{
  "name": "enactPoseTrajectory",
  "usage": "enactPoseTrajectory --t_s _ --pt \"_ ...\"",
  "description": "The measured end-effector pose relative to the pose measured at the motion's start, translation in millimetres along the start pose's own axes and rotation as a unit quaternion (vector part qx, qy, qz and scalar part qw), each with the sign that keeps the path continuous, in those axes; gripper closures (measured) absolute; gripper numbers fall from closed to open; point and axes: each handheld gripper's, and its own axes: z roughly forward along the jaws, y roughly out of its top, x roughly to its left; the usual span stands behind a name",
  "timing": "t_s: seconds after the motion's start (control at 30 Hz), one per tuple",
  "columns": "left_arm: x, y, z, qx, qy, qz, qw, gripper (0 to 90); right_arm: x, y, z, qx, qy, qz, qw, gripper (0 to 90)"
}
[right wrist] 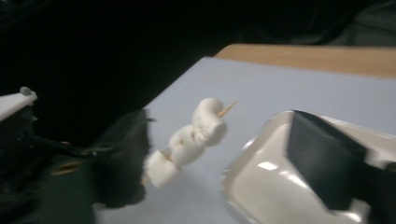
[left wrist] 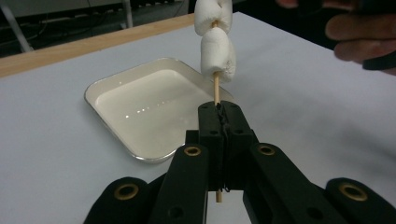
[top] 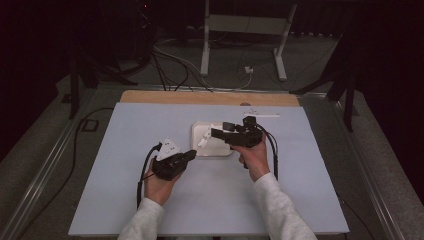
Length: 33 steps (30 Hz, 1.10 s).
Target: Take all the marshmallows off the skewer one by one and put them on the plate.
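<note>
Left gripper [left wrist: 219, 114], its black jaws pressed together on a thin wooden skewer [left wrist: 216, 91], holds the stick upright at the near edge of a white tray [left wrist: 116, 88]. Soft, puffy white marshmallows [left wrist: 217, 53] are threaded along the skewer, three of them in the right gripper view, the pointed tip poking out past the last. The shallow, glossy, square tray with rounded corners sits on a pale matte sheet [top: 150, 130] over a wooden table [top: 150, 96]. Right gripper [top: 216, 133] reaches over the tray; whether its jaws are apart cannot be told.
</note>
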Motion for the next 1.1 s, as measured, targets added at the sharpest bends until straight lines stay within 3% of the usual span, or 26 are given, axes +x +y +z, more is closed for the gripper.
enactPoseTrajectory --t_s 0.03,0.1,0.13,0.2,0.23,0.3,0.4,0.57,0.87,1.0,1.03,1.07,1.1 --pt "-0.9 0.1 0.1 -0.004 -0.002 0.002 1.0 90.0 0.0 0.0 0.0 0.0 0.0 0.0 1.0 39.5" --pt "-1.7 0.0 0.5 -0.005 -0.004 0.004 1.0 90.0 -5.2 -1.3 4.7 0.0 0.02 0.034 0.9992 56.1" --pt "-2.0 -0.2 1.0 -0.005 -0.004 0.005 1.0 90.0 -5.2 -1.3 4.7 0.0 0.02 0.034 0.9992 56.1" --pt "-2.3 -0.9 1.8 -0.009 -0.009 0.008 0.9999 90.0 -7.8 -2.2 6.6 0.003 0.043 0.054 0.9976 61.1" --pt "-2.7 -1.1 2.5 -0.009 -0.009 0.01 0.9999 90.0 -7.7 -2.4 7.2 0.003 0.052 0.056 0.997 68.6" --pt "-2.8 -1.7 3.6 -0.008 -0.01 0.014 0.9998 90.0 -7.0 -1.9 6.8 0.001 0.057 0.06 0.9966 73.9" --pt "-1.6 -3.5 6.0 -0.005 -0.013 0.013 0.9998 90.0 -6.8 -0.8 5.7 0.003 0.066 0.071 0.9953 76.5" --pt "0.2 -7.9 8.8 0.0 -0.016 0.025 0.9996 90.0 -3.8 2.3 1.4 0.013 0.051 0.067 0.9964 79.6" --pt "0.3 -8.7 6.5 -0.006 -0.019 0.045 0.9988 90.0 -3.4 6.1 -6.1 0.005 0.041 0.068 0.9968 80.9" --pt "-0.1 -4.5 2.0 -0.009 -0.02 0.053 0.9983 90.0 -6.9 9.3 -11.4 -0.01 0.049 0.08 0.9955 81.2" --pt "-0.2 -3.8 1.5 -0.003 -0.016 0.059 0.9981 90.0 -8.2 10.9 -14.6 -0.022 0.046 0.083 0.9952 81.6" --pt "2.1 -9.2 3.1 0.024 0.003 0.065 0.9976 90.0 -10.0 12.7 -19.6 -0.042 0.04 0.088 0.9944 82.1" --pt "7.6 -13.8 2.8 0.023 0.0 0.045 0.9987 90.0 -15.0 16.9 -29.3 -0.071 0.042 0.1 0.9915 82.2"
